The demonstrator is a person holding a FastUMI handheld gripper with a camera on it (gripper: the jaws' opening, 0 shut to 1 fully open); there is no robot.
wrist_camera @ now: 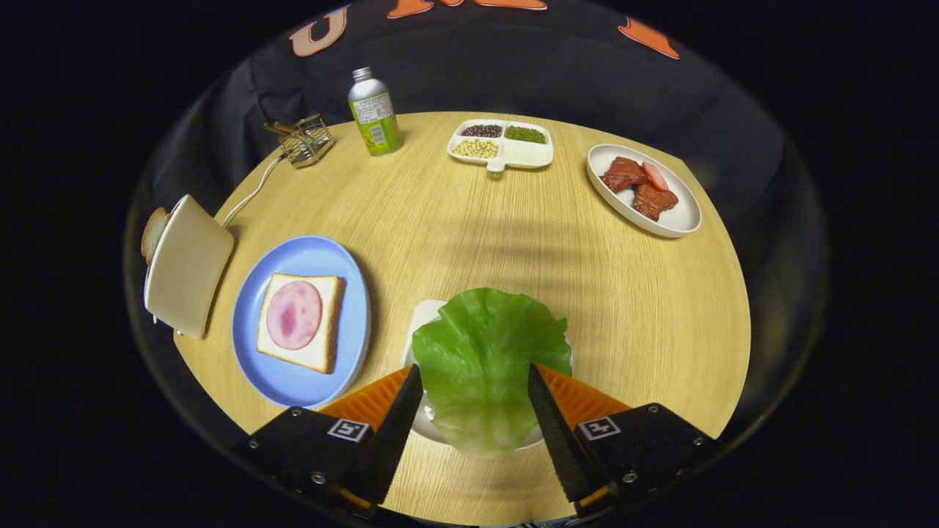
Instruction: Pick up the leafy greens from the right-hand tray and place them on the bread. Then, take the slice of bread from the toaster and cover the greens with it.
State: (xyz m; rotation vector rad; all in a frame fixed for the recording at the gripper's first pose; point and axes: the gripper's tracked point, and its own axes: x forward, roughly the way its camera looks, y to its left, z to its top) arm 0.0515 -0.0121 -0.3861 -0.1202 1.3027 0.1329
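My hand-held gripper hangs over the near edge of the counter with its fingers spread wide, and the leafy greens lie between them on a white tray; neither finger presses on the leaf as far as I can tell. To the left of the tray sits a blue plate carrying a slice of bread topped with a round of pink ham. Further left stands the toaster, with the second slice poking out of it. Well beyond my fingers, along the far side, I see a green bottle, a small wire rack, a divided dish of beans, and an oval plate of meat.
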